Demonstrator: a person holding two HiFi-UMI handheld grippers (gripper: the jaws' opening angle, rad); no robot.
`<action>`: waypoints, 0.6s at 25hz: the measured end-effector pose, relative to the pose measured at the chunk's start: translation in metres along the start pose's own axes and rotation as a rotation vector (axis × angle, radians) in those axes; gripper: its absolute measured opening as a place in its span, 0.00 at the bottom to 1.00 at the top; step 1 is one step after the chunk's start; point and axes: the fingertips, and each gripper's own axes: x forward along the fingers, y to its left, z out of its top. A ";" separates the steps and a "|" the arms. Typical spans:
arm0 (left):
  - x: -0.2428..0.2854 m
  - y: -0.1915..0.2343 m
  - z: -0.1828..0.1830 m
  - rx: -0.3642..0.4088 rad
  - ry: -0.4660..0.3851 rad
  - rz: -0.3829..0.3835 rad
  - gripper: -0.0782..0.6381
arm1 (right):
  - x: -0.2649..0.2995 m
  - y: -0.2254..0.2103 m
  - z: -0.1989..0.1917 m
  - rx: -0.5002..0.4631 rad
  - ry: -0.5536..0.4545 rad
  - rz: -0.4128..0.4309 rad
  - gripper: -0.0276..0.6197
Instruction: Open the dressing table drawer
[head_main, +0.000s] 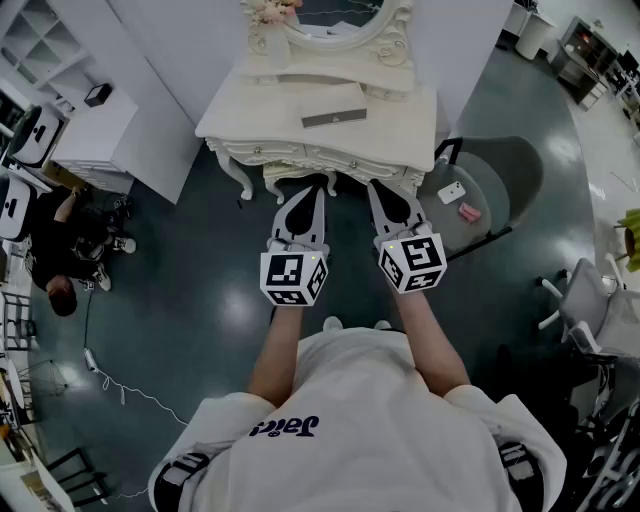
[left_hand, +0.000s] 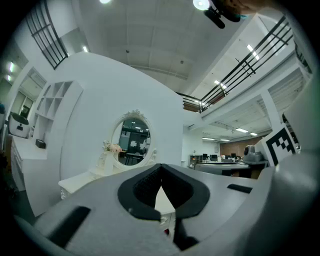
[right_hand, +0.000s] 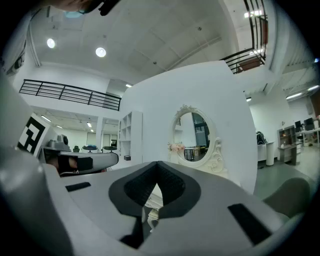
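Observation:
The cream dressing table (head_main: 400, 125) stands straight ahead, with an oval mirror (head_main: 345, 20), flowers (head_main: 272, 12) and a flat grey object (head_main: 334, 117) on top. Its drawer fronts (head_main: 290, 153) with small knobs look flush with the carved frame. My left gripper (head_main: 312, 188) and right gripper (head_main: 385, 190) hover side by side just in front of the table's front edge, touching nothing. Both are shut, with nothing between the jaws. The left gripper view shows its jaws (left_hand: 160, 169) closed below the mirror (left_hand: 131, 141). In the right gripper view the jaws (right_hand: 157, 165) meet the same way near the mirror (right_hand: 194, 136).
A grey chair (head_main: 500, 185) with a white item (head_main: 452, 191) and a pink item (head_main: 468, 211) on the seat stands right of the table. White shelving (head_main: 95, 125) is at the left, a person (head_main: 60, 255) sits on the floor there, and an office chair (head_main: 590, 300) is at the far right.

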 end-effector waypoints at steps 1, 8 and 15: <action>-0.001 0.004 -0.001 0.000 -0.002 -0.004 0.13 | 0.004 0.003 -0.003 0.003 0.005 -0.003 0.06; -0.008 0.026 -0.020 -0.052 0.011 -0.034 0.13 | 0.020 0.023 -0.026 0.007 0.055 -0.013 0.06; 0.019 0.056 -0.034 -0.115 0.020 -0.014 0.13 | 0.060 0.014 -0.045 0.094 0.063 0.038 0.06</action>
